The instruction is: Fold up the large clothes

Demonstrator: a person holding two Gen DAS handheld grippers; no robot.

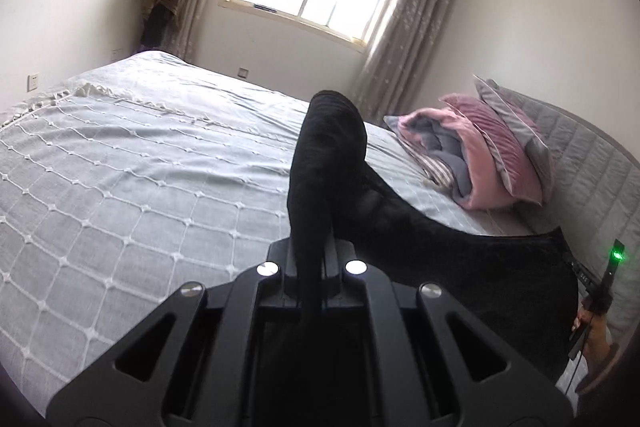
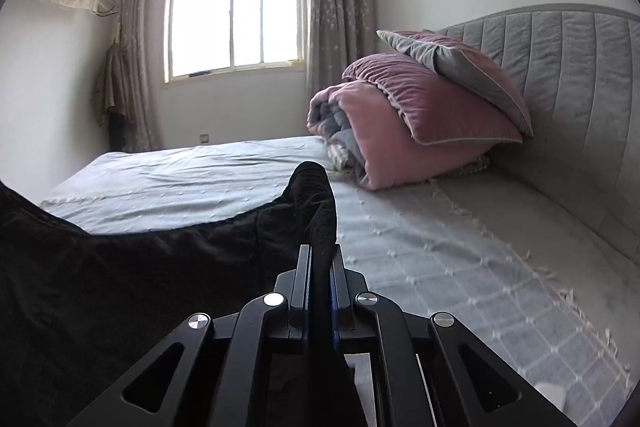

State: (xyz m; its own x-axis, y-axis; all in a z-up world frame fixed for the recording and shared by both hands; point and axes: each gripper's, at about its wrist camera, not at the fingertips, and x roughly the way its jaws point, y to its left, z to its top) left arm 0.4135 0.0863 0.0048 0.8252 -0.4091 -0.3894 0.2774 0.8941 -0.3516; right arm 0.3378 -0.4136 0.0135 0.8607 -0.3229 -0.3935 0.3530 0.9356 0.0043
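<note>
Now both jaws clenched on black garment (image 1: 400,223), fabric bunched between left gripper (image 1: 310,259), right gripper (image 2: 320,259), above bed (image 1: 120,155).

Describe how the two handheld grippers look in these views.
Both the left gripper and the right gripper are matte black, with angular linkage arms with triangular cutouts and round silver pivot pins. The right gripper's fingers show blue inner edges.
</note>
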